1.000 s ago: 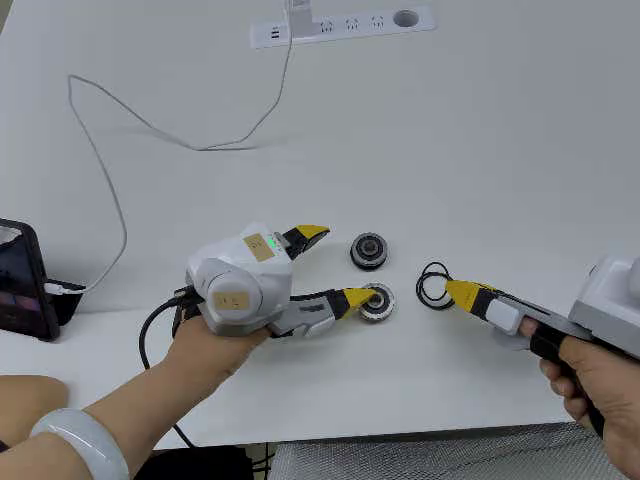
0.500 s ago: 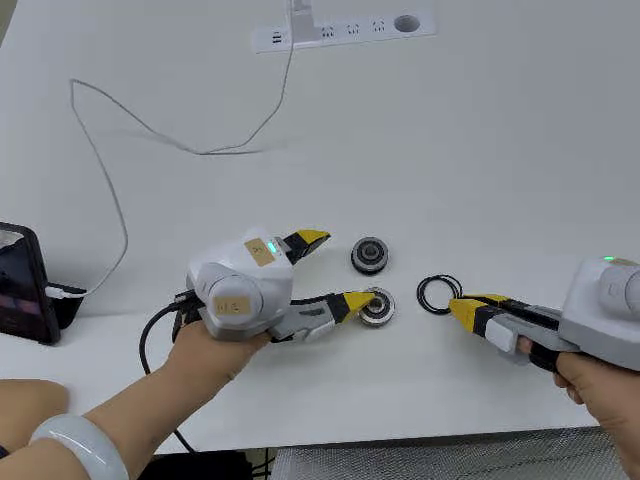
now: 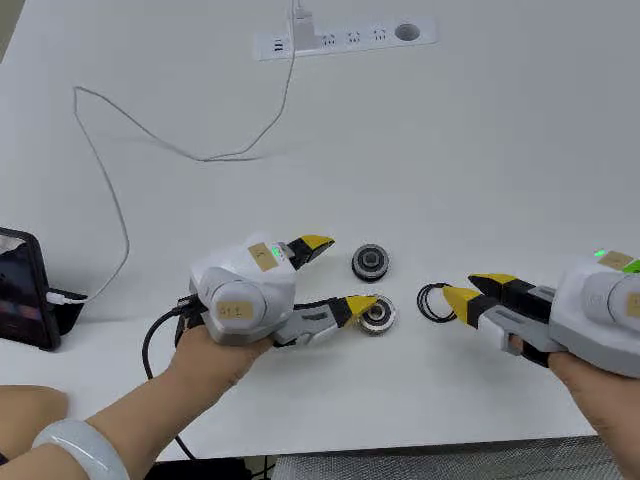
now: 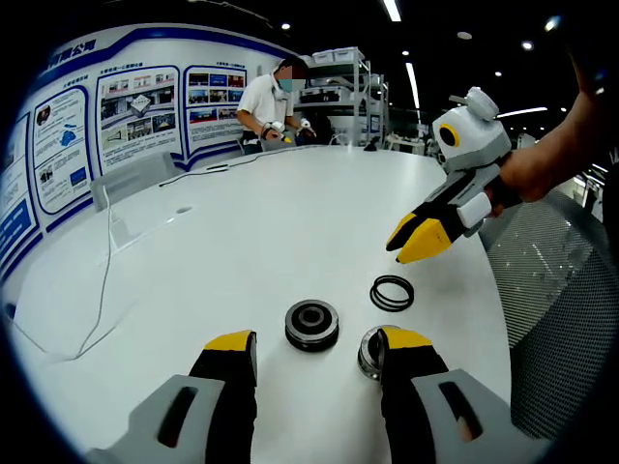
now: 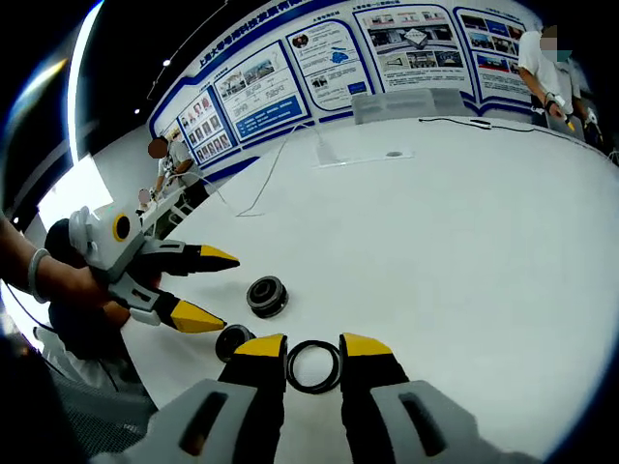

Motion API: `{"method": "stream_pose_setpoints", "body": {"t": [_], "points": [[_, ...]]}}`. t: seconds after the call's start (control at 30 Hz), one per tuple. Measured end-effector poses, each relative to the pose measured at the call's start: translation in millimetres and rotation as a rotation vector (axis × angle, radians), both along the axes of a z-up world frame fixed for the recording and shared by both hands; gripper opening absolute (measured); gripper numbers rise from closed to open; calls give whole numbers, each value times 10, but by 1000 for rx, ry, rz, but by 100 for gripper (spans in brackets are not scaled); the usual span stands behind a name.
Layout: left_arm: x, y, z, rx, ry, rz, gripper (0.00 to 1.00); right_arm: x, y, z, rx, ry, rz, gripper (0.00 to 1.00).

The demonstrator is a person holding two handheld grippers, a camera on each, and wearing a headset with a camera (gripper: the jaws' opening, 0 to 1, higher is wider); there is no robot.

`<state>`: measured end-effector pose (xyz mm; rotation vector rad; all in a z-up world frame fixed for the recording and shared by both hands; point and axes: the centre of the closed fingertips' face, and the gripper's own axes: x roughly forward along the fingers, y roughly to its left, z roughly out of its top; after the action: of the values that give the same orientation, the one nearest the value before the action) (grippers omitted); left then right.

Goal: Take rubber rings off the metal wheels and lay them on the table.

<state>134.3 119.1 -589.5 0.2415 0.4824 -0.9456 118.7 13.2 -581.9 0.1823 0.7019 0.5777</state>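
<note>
Two metal wheels lie on the white table. The far wheel (image 3: 370, 262) (image 4: 311, 324) (image 5: 266, 295) still wears a black rubber ring. The near wheel (image 3: 378, 313) (image 4: 370, 350) (image 5: 232, 340) rests against the lower jaw tip of my left gripper (image 3: 347, 271) (image 4: 317, 340) (image 5: 213, 287), which is open with the far wheel just ahead of its gap. Loose black rubber rings (image 3: 435, 300) (image 4: 392, 292) (image 5: 313, 365) lie flat to the right of the wheels. My right gripper (image 3: 465, 287) (image 4: 416, 242) (image 5: 313, 346) is open, with its tips just beside the rings and nothing held.
A white power strip (image 3: 345, 38) lies at the table's far edge, and a thin white cable (image 3: 110, 190) runs from it to a phone (image 3: 22, 290) at the left. A black cable hangs off the near edge under my left hand. In the gripper views, people stand at the far end.
My right gripper has drawn back a little to the right and its jaws have parted. The rubber rings stay on the table. The left gripper has barely moved.
</note>
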Motion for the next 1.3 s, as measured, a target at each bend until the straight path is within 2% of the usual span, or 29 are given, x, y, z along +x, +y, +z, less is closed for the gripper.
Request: {"method": "stream_pose_setpoints", "body": {"t": [0.2,0.4,0.6,0.9,0.97,1.13,1.3], "points": [[13,-58,31,-6,-7,-13,44,82,192,54,82,9,-4,11],[51,-128,56,-8,-14,-24,38,105,330,45,124,29,2,4],[93,-190,48,2,-15,-31,30,159,421,9,164,52,-7,2],[150,-213,-58,63,-11,-35,20,237,494,-40,204,80,-29,2],[161,-223,-76,60,-2,-34,20,239,509,-52,208,86,-32,2],[175,-231,-114,85,3,-34,17,257,519,-65,216,94,-37,2],[188,-252,-125,78,11,-35,16,266,527,-73,221,97,-41,2]]}}
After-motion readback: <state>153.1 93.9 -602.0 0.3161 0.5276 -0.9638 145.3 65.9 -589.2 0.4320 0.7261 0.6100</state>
